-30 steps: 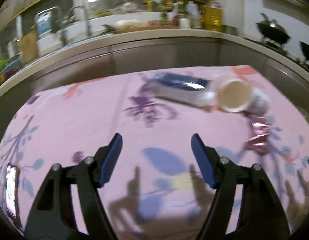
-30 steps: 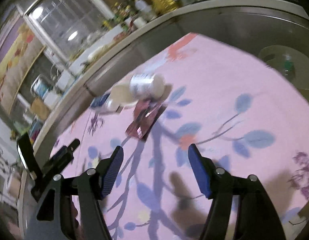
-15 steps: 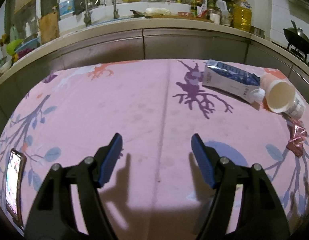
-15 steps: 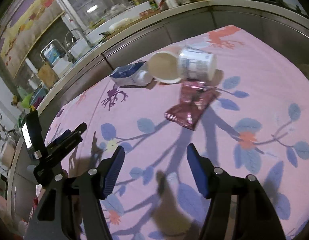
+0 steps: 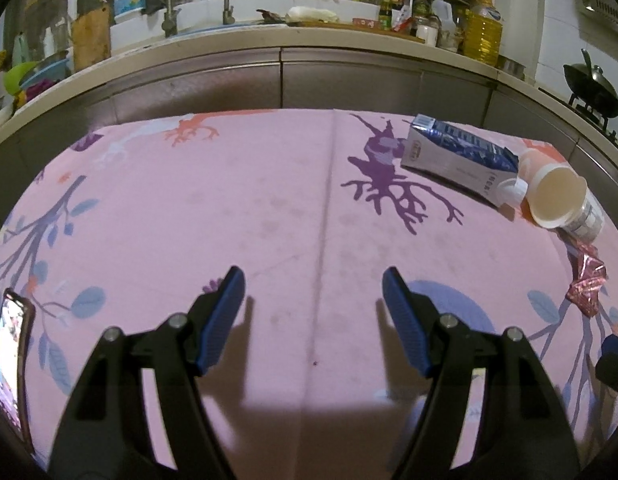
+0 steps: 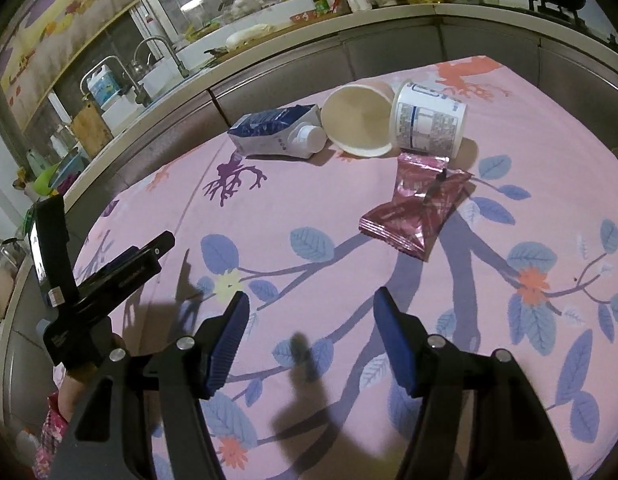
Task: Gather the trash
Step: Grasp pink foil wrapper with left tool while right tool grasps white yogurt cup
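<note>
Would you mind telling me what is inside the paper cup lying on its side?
The paper cup looks empty: its pale inner wall and bottom show, with nothing in it. The stretch of pink tablecloth beneath it is hidden.

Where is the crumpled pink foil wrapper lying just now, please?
In the right wrist view the pink foil wrapper lies on the floral cloth, just in front of the tipped white tub.

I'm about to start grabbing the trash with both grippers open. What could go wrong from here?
The paper cup and the yogurt tub lie on their sides and may roll when nudged. The milk carton touches the cup, so lifting one could shift the other. The flat foil wrapper may slip between the pads.
</note>
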Available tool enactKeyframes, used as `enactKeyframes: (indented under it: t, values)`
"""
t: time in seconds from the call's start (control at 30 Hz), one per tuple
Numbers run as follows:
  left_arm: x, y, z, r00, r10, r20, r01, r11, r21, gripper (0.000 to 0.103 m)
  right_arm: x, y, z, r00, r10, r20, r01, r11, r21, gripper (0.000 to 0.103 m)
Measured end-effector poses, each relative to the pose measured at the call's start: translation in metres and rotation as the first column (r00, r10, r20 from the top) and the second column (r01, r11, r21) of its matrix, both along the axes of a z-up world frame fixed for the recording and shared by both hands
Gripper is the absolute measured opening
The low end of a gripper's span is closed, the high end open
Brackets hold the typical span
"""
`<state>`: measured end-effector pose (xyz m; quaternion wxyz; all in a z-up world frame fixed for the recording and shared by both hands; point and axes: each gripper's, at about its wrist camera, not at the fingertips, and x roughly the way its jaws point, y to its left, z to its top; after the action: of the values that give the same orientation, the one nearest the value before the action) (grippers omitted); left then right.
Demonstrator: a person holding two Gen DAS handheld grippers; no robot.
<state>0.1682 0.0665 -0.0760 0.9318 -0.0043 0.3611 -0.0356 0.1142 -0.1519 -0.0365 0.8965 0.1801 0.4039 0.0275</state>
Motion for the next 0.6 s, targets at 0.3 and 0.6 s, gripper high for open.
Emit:
enactKeyframes:
  t: [0.3,0.6]
  values:
    - [0.001,0.003,-0.001,1.0,0.0,-0.009,0.0,1.0,-0.026,0.069,0.005,-0.007,0.002,0.999,-0.032,0.017,0.032,0.999,-0.007,0.062]
    - [0.003,0.008,-0.003,1.0,0.009,-0.028,-0.011,0.999,-0.053,0.069,0.026,-0.077,-0.001,0.97,-0.241,0.006,0.239,0.966,0.101,0.062]
